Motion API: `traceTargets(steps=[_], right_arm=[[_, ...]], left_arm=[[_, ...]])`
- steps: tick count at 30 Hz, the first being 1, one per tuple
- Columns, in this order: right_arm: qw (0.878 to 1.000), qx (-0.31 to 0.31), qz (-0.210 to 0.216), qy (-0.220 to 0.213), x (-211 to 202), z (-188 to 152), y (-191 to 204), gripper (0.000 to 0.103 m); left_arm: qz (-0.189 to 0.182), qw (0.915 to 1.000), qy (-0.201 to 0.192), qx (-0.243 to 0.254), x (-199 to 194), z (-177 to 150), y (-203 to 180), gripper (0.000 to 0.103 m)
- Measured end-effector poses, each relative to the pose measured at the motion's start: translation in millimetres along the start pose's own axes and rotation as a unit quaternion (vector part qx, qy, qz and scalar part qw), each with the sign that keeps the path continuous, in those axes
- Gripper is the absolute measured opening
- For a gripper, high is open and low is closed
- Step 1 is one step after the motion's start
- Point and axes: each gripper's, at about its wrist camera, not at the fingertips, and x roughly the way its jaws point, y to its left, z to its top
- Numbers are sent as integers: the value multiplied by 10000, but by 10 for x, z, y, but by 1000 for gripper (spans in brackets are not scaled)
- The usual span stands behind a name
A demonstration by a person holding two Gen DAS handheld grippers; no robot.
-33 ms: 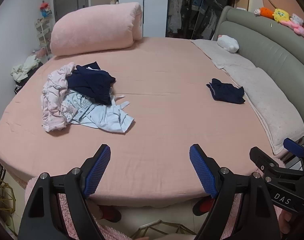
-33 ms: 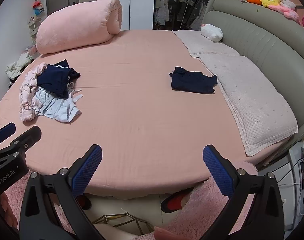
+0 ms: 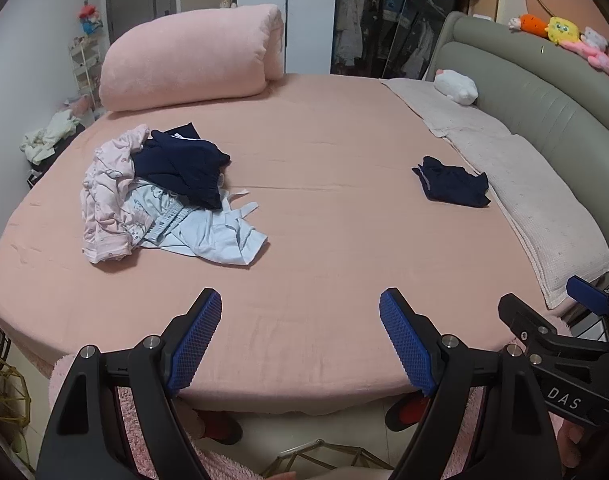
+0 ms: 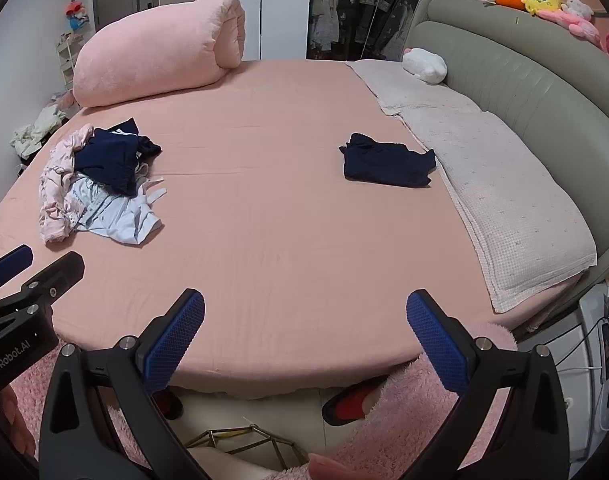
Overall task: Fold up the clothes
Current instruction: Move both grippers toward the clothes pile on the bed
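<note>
Your clothes sit in two spots on the round pink bed [image 3: 324, 240]. The unfolded heap [image 3: 160, 192] lies near the bed's left edge: a navy garment [image 3: 180, 168] on top, a pale pink garment [image 3: 108, 196] draped along its left side, and a light blue garment [image 3: 216, 236] spread toward you w/ its ties trailing onto the sheet. The folded navy piece [image 4: 388, 160] lies alone toward the right edge, just beside the long pale pillow pad [image 4: 504, 200] but not on it, well apart from the heap.

Your left gripper [image 3: 300, 340] hangs over the near edge of the bed, jaws spread wide, blue pads [image 3: 196, 344] bare, nothing between them and nothing touched. Your right gripper [image 4: 304, 340] is the same: jaws fully apart, empty, over the near edge, just right of the left one. Each unit shows at the side of the other's view.

Room to move: the middle and near part of the bed is bare sheet, a broad flat stretch between heap and folded piece. The far-left edge carries a rolled pink duvet [image 3: 192, 56]. The right edge is bounded by the pillow pad and the curved grey headboard [image 4: 524, 72], w/ a white plush [image 4: 424, 65] at its far end. Below the near edge you've got a fluffy pink rug [image 4: 404, 412], slippers [image 4: 348, 404] and a gold wire frame [image 4: 240, 440] on the floor.
</note>
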Motion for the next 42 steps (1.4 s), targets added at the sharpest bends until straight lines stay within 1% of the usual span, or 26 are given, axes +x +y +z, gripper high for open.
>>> traceTargets(steps=[4, 7, 9, 13, 17, 21, 23, 26, 28, 29, 30, 31, 32, 34, 36, 37, 38, 40, 42], right_arm=[[9999, -92, 108, -20, 72, 58, 113, 102], [9997, -162, 188, -35, 127, 102, 197, 102], [9995, -208, 242, -45, 163, 131, 254, 102], [9989, -300, 350, -65, 235, 190, 366, 102], [9981, -392, 457, -84, 308, 248, 479, 102], [9972, -485, 564, -104, 380, 306, 592, 102], [9952, -566, 788, -81, 460, 431, 711, 99], [9904, -734, 1171, -3, 625, 629, 970, 87], [9869, -905, 1334, 23, 723, 762, 1172, 71], [9856, -986, 1375, 28, 771, 828, 1282, 66], [9837, -1057, 1456, 8, 816, 893, 1411, 58], [9815, -1126, 1551, -19, 861, 959, 1546, 53], [9788, -1200, 1661, -30, 898, 1026, 1659, 52], [9749, -1363, 1759, -36, 1033, 1117, 1937, 36], [9710, -1528, 1839, -42, 1175, 1202, 2225, 27], [9680, -1566, 1960, 30, 1257, 1232, 2388, 25], [9642, -1619, 2096, 105, 1321, 1235, 2553, 25], [9557, -1739, 2363, 246, 1439, 1227, 2880, 25], [9496, -1881, 2487, 325, 1541, 1193, 3185, 25]], left_arm=[[-70, 10000, 44, 26, 64, -19, 3, 84], [-242, 9997, 44, 7, 76, -15, -33, 83], [-382, 9993, 9, -53, 85, -23, 2, 83], [-508, 9985, -34, -177, 157, 9, 158, 83], [-407, 9988, -10, -276, 254, 77, 321, 83], [-177, 9987, 61, -483, 394, 160, 586, 83], [-69, 9980, 60, -623, 462, 206, 761, 83], [162, 9963, -8, -849, 554, 286, 1086, 83], [306, 9945, -73, -995, 624, 346, 1306, 81], [383, 9933, -114, -1082, 662, 382, 1432, 72], [489, 9917, -114, -1181, 721, 416, 1571, 56], [608, 9898, -94, -1285, 791, 450, 1717, 49], [728, 9876, -73, -1389, 860, 484, 1864, 40], [827, 9835, 22, -1608, 1019, 510, 2120, 39], [913, 9785, 92, -1849, 1173, 491, 2369, 39], [953, 9760, 119, -1954, 1247, 473, 2490, 39], [974, 9737, 139, -2055, 1317, 452, 2608, 39], [976, 9687, 212, -2275, 1478, 397, 2856, 44], [941, 9650, 300, -2431, 1634, 351, 3069, 56]])
